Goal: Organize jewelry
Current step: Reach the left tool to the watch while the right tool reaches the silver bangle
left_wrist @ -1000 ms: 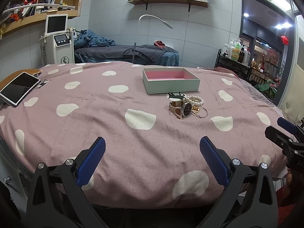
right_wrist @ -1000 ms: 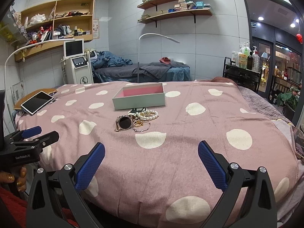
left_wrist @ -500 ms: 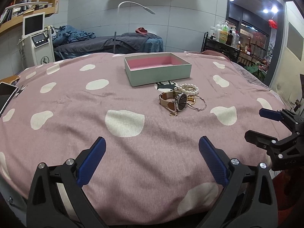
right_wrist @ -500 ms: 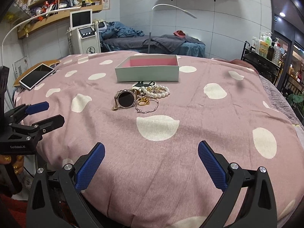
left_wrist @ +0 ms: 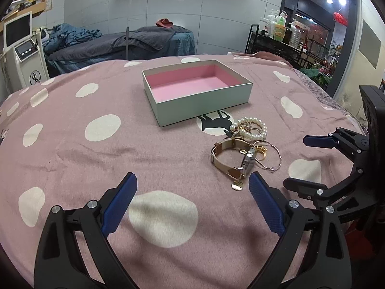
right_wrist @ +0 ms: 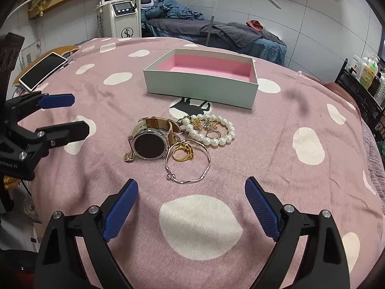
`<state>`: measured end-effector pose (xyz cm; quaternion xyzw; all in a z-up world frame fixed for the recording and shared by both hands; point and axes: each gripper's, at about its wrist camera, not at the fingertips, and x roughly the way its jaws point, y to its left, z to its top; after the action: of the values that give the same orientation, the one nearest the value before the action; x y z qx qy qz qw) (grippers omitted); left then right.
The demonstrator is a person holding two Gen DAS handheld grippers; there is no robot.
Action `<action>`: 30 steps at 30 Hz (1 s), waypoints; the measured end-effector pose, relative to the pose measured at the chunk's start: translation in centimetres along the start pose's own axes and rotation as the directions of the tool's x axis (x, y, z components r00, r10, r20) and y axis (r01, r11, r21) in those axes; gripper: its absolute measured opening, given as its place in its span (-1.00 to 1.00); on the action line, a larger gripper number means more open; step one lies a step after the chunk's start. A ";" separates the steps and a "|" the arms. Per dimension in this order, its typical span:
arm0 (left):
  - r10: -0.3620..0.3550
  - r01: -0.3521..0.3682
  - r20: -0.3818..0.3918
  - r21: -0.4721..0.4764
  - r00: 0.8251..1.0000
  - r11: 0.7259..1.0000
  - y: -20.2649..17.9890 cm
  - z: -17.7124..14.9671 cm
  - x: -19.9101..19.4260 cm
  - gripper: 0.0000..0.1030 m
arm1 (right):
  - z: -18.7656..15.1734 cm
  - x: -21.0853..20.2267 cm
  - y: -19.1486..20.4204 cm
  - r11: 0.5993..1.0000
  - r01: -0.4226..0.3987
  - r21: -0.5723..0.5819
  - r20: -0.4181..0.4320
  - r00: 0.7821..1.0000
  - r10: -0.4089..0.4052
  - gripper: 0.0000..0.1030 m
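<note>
An open grey box with a pink lining point(left_wrist: 199, 106) point(right_wrist: 204, 89) stands on the pink spotted cloth. In front of it lies a heap of jewelry: a watch with a tan strap point(right_wrist: 150, 144) point(left_wrist: 231, 159), a pearl bracelet point(right_wrist: 211, 132) point(left_wrist: 252, 128), a gold ring point(right_wrist: 184, 153) and a thin bangle point(right_wrist: 190, 166) point(left_wrist: 269, 156). My left gripper point(left_wrist: 191, 203) is open and empty, left of and short of the watch. My right gripper point(right_wrist: 189, 204) is open and empty, just short of the bangle. Each gripper shows in the other's view.
A tablet point(right_wrist: 42, 69) lies at the table's far left edge. A white machine with a screen point(right_wrist: 122, 14), a treatment bed point(left_wrist: 125, 43) and a bottle rack point(left_wrist: 281, 38) stand behind the table. The cloth point(left_wrist: 96, 159) drops off at the edges.
Both grippers have moved forward and down toward the jewelry heap, which now looks much larger. Both stay open. Nothing on the cloth has moved.
</note>
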<state>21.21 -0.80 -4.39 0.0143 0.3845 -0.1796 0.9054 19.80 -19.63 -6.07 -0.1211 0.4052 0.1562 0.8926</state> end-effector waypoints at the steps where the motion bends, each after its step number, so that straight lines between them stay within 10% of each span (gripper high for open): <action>1: -0.024 0.024 -0.031 -0.015 0.999 1.000 0.4 0.5 0.7 0.80 | 0.3 0.4 0.0 1.000 -0.005 -0.002 -0.009 1.000 0.005 0.66; 7: -0.078 0.079 -0.099 0.010 0.992 0.997 0.8 2.4 3.7 0.35 | 1.0 2.2 -0.2 1.000 -0.017 -0.006 -0.066 0.998 0.017 0.53; 24: -0.150 0.197 -0.287 0.143 0.946 0.970 -1.8 4.5 10.6 -0.06 | 1.6 4.1 -0.8 0.999 -0.042 -0.010 -0.102 0.994 0.041 0.15; 30: -0.153 0.206 -0.281 0.169 0.947 0.964 -2.6 4.4 10.4 -0.74 | 1.6 4.0 -0.8 0.999 -0.049 -0.014 -0.090 0.995 0.048 -0.05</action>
<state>30.07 -7.21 -8.32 0.0923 0.4824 -0.2952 0.8195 23.72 -19.12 -8.02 -0.1252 0.4463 0.1756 0.8685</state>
